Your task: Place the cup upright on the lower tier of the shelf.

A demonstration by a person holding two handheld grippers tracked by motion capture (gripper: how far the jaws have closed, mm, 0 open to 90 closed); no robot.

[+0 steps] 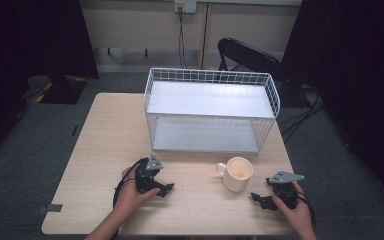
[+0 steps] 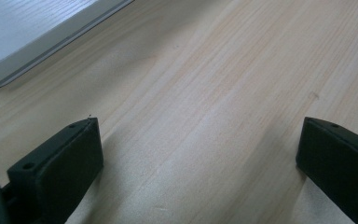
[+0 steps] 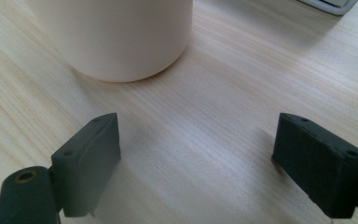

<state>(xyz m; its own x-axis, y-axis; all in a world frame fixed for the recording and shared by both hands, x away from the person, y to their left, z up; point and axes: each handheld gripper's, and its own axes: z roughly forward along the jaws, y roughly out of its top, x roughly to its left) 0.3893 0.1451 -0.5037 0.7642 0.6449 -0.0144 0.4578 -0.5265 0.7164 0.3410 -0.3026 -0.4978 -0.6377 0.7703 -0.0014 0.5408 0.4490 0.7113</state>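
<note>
Cream mug (image 1: 238, 174) stands lower centre-right of the high view on the wooden table (image 1: 105, 135), in front of the white wire shelf (image 1: 212, 110). Right tool (image 1: 263, 199) rests lower right near it, jaws spread, empty. Left tool (image 1: 162, 189), lower left, also gapes

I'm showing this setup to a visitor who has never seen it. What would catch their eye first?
Probably the white wire rack with two shelves at the table's far side. Next, the cream mug standing in front of it, handle to the left, just ahead of the open right tongs. The left tongs rest open on bare wood.
</note>
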